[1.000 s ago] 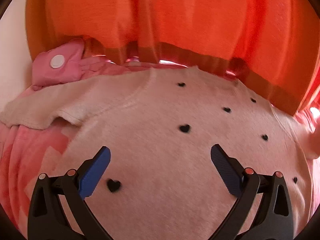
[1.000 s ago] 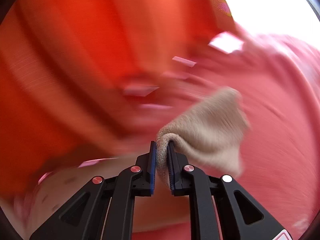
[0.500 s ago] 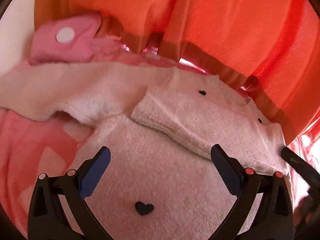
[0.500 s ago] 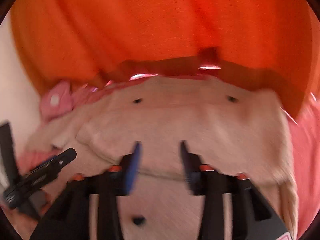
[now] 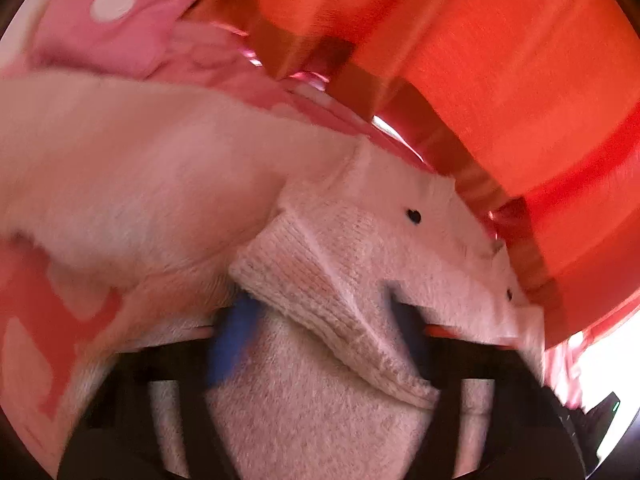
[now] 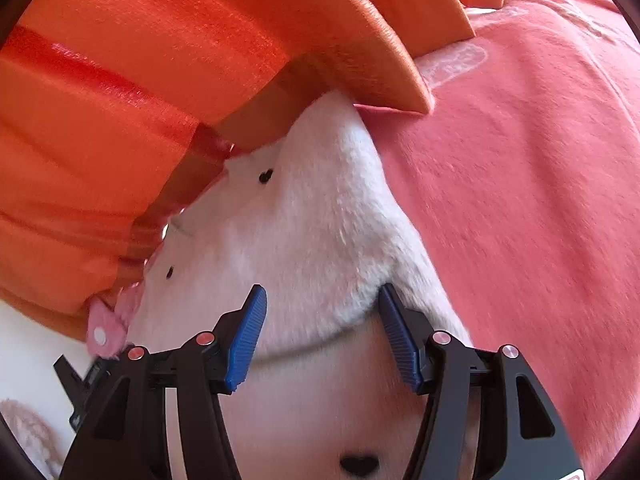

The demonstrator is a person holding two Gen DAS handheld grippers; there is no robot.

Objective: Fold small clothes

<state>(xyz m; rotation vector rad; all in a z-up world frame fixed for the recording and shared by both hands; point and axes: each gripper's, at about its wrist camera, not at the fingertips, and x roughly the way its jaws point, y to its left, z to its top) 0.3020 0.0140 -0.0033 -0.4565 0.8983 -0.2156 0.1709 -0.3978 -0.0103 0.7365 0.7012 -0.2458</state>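
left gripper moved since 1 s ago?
Yes. The left gripper has pushed forward over the cream sweater, toward the orange curtain; its fingers now reach the folded-in ribbed cuff.

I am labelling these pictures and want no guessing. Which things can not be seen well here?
- Left gripper, left wrist view: blurred, its fingertips covered by the sweater's folded sleeve; open or shut is unclear.
- Sweater, right wrist view: top edge hidden under the orange cloth.
- Right gripper: open, but contact with the sweater is unclear.

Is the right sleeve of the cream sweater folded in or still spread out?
Folded in. Its ribbed cuff lies across the cream sweater body, between the open left gripper's fingers. The right gripper is open, holding nothing.
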